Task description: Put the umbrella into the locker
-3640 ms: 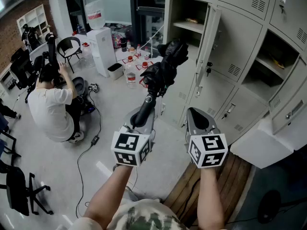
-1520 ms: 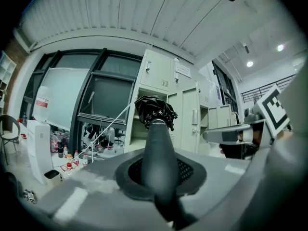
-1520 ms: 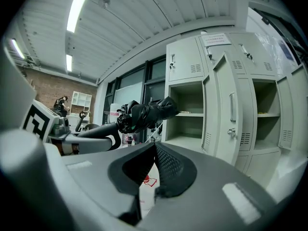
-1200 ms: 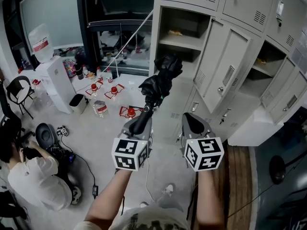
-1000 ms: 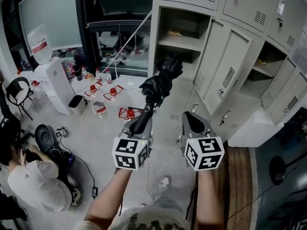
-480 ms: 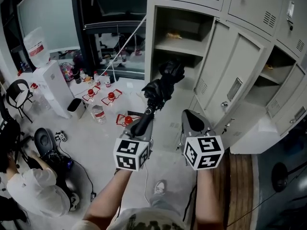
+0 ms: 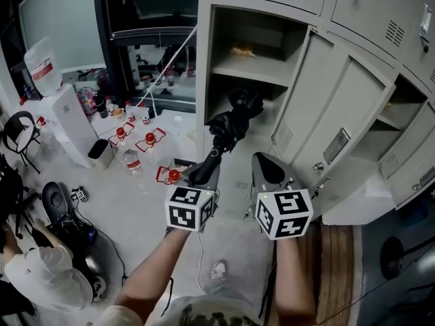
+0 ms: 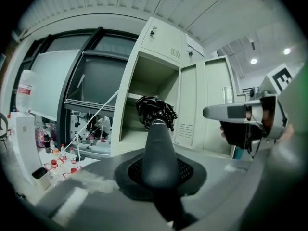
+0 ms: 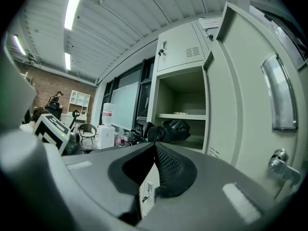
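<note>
A folded black umbrella (image 7: 232,123) sticks up and forward from my left gripper (image 7: 206,174), which is shut on the umbrella's black handle (image 8: 158,150). Its bunched canopy (image 8: 155,110) hangs right in front of the open locker compartment (image 7: 246,80), below the inner shelf (image 7: 250,70). The locker door (image 7: 331,117) stands swung open to the right. My right gripper (image 7: 266,174) is level beside the left one, its jaws shut with nothing between them. In the right gripper view (image 9: 153,170) the umbrella (image 9: 169,129) shows against the compartment (image 9: 185,107).
Some small items lie on the locker's upper shelf (image 7: 241,49). More lockers (image 7: 408,107) stand open to the right. Water bottles (image 7: 147,140), a white dispenser (image 7: 60,117) and a bin are on the floor at left. A person (image 7: 32,277) crouches at lower left.
Both grippers and the umbrella have come closer to the open locker, which now fills more of the head view. The left grip on the handle is unchanged.
</note>
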A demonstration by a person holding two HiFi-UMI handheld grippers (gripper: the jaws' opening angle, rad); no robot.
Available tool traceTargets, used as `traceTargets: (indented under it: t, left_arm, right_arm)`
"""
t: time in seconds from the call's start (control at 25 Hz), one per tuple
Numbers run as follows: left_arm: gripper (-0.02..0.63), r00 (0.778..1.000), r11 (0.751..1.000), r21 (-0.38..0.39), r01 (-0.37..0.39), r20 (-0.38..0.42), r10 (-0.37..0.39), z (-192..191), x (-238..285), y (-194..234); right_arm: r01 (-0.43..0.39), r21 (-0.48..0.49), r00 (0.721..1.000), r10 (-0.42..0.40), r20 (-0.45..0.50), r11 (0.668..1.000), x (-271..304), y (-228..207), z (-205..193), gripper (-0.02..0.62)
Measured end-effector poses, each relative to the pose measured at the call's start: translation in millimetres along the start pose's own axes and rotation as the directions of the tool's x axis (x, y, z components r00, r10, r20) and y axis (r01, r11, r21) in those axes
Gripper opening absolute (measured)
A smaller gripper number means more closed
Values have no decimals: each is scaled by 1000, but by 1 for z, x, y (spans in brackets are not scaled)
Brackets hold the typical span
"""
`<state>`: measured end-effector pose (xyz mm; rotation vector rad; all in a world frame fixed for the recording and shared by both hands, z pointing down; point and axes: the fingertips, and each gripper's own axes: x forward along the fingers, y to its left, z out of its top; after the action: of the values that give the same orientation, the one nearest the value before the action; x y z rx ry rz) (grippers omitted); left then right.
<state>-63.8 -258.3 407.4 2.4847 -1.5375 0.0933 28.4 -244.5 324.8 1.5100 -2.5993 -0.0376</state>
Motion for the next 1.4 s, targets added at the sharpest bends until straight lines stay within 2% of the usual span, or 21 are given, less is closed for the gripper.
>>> traceTargets:
  t: [0.6, 1.04, 1.24, 1.4]
  left_arm:
    - [46, 995, 998, -48, 35, -91, -39, 12, 103, 11]
    - [46, 992, 999, -12, 42, -117, -43, 37, 159, 22]
    - [48, 990, 999, -15, 45, -135, -46, 48, 183, 26]
    - [48, 986, 998, 11, 55, -156, -52, 53, 202, 30]
  right_arm:
    - [0, 3, 1000, 0, 10, 1000, 47, -45, 5, -2]
    - [9, 69, 1000, -10, 7, 998, 82, -73, -7, -2]
    - [-10, 39, 1000, 10, 6, 999, 88, -77, -5, -2]
    - [-12, 35, 1000, 12, 1, 999, 92, -79, -10, -2]
